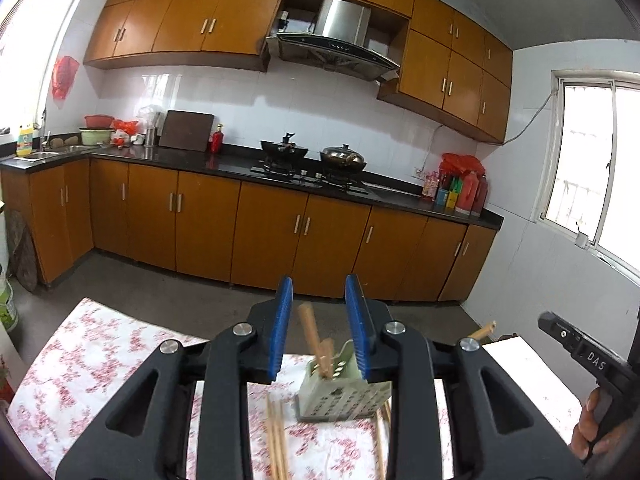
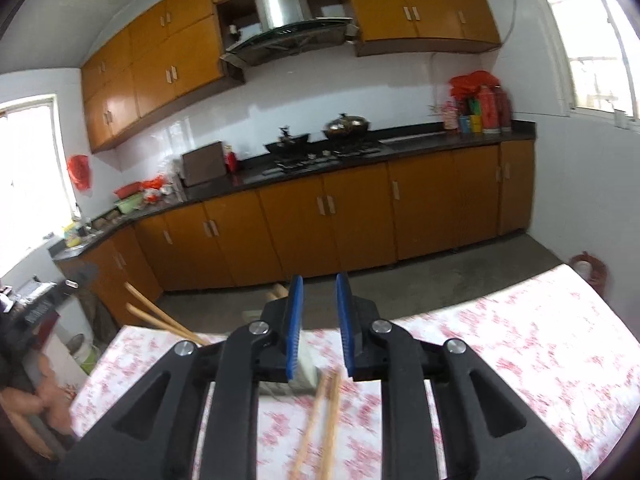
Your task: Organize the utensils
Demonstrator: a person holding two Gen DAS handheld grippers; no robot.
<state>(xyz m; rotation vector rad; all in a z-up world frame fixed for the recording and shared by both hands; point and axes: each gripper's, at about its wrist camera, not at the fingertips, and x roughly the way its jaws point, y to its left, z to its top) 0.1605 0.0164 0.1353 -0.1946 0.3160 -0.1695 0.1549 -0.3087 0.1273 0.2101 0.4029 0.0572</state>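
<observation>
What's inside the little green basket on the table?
Wooden chopsticks stand inside the green basket, leaning left, tops sticking out above the rim. How far down they go, and whether anything else is inside, is hidden by the wall and the left gripper's fingers.

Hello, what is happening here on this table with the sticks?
A person is sorting wooden chopsticks with a handheld claw in each hand, over a table with a pink floral tablecloth. A pale green perforated plastic utensil holder stands on the cloth, and two chopsticks already lean inside it. More chopsticks lie loose on the cloth. The left claw is open around the holder's top, gripping nothing. The right claw is also open and empty, above another loose pair.
</observation>
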